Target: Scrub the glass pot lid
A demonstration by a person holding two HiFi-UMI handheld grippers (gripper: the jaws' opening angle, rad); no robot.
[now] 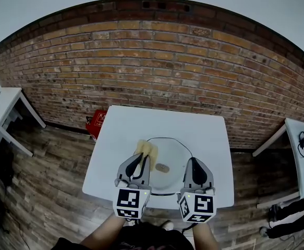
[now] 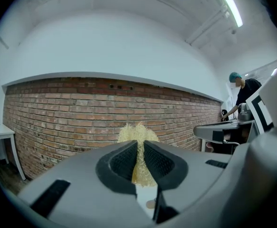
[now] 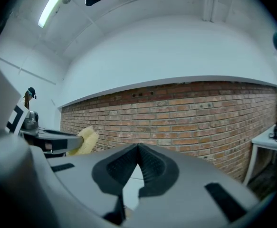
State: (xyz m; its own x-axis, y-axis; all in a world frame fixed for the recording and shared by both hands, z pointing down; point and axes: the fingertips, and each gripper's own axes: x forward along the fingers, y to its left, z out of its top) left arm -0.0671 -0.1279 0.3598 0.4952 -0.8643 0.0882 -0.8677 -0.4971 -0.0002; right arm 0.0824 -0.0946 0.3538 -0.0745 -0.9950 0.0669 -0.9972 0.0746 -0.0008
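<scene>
The round glass pot lid [image 1: 171,154] lies flat on the white table [image 1: 209,134], its knob [image 1: 162,167] at the centre. My left gripper [image 1: 141,159] is shut on a pale yellow fibrous scrubber [image 1: 146,148], which sticks out past the fingertips over the lid's left rim. In the left gripper view the scrubber [image 2: 138,144] is pinched between the black pads [image 2: 155,161]. My right gripper [image 1: 193,164] hovers over the lid's right side. Its jaws [image 3: 138,152] are shut with nothing visible between them. The scrubber [image 3: 85,140] also shows at the left of the right gripper view.
A brick wall [image 1: 157,61] rises behind the table. A red crate [image 1: 95,123] sits on the wood floor at the table's far left corner. White side tables stand at the left [image 1: 3,105] and right [image 1: 298,134]. A person [image 2: 243,91] works far off.
</scene>
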